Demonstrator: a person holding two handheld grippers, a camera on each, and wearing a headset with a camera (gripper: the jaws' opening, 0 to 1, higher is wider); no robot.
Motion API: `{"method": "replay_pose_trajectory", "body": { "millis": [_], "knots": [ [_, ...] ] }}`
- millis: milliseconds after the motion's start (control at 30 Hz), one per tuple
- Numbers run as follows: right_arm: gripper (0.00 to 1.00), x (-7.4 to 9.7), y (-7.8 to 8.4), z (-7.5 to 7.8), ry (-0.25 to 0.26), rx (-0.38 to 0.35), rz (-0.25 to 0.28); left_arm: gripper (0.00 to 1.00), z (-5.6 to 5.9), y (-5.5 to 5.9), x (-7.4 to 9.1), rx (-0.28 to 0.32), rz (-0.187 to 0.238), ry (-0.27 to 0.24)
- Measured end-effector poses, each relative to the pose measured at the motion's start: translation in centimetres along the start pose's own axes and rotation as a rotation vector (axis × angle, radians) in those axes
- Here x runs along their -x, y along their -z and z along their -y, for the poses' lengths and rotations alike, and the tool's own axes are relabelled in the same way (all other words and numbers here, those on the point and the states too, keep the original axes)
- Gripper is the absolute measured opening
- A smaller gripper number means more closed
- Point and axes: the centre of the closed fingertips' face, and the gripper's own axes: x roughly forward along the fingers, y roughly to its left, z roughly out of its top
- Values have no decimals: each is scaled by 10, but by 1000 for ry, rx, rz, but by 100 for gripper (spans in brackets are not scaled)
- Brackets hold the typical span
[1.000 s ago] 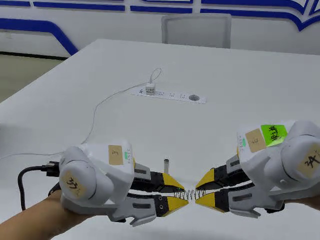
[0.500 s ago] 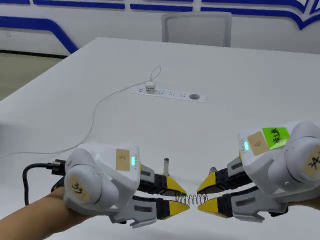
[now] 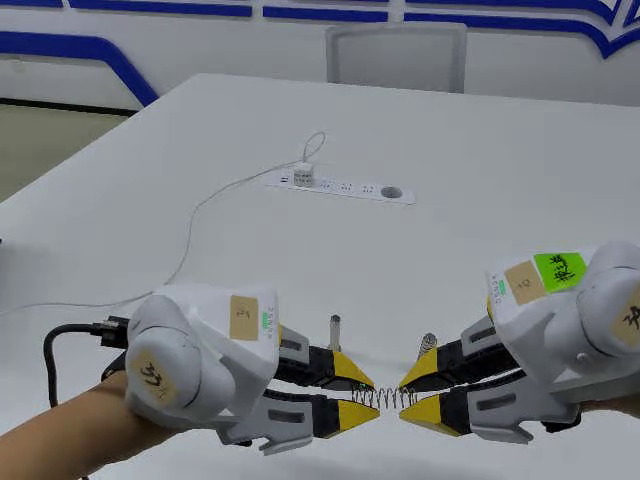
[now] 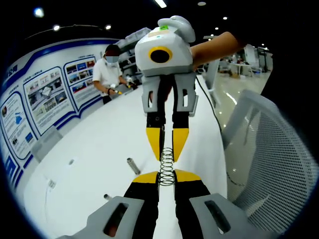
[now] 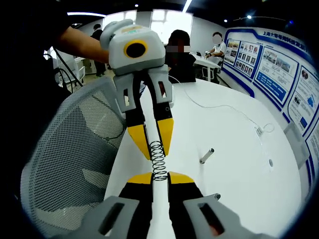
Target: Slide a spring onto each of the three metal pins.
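A small metal spring (image 3: 390, 398) hangs level just above the white table (image 3: 480, 200), stretched between both grippers. My left gripper (image 3: 368, 394) is shut on its left end and my right gripper (image 3: 408, 392) on its right end. In the left gripper view the spring (image 4: 166, 167) rises from my own yellow tips (image 4: 167, 177) to the right gripper (image 4: 167, 143). The right gripper view shows the spring (image 5: 158, 159) running from its tips (image 5: 159, 178) to the left gripper (image 5: 150, 137). One upright pin (image 3: 334, 329) stands just behind the left jaws. A second pin (image 3: 428, 343) peeks over the right jaws.
A white power strip (image 3: 340, 187) with a plug (image 3: 299, 177) and a thin cable lies mid-table. A black cable (image 3: 55, 345) trails by the left hand. A grey chair (image 3: 395, 55) stands at the far edge, and a mesh chair (image 4: 269, 149) is close by.
Both grippers have held the spring throughout. The right gripper has shifted slightly right and down, uncovering the second pin behind its jaws.
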Motion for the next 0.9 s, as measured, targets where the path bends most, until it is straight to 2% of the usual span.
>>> {"method": "replay_pose_trajectory", "body": {
  "millis": [233,300,667,900],
  "knots": [
    [11,2,-7,2,-4,14,15,10,-2,2,0,-6,-7,-8],
    [11,3,-9,3,-5,15,20,10,-4,2,2,18,3,-12],
    [11,7,-27,3,-33,-16,110,10,-6,1,6,38,21,-27],
    [11,9,-34,1,-39,-37,139,10,-5,1,4,45,23,-30]
  ]
}}
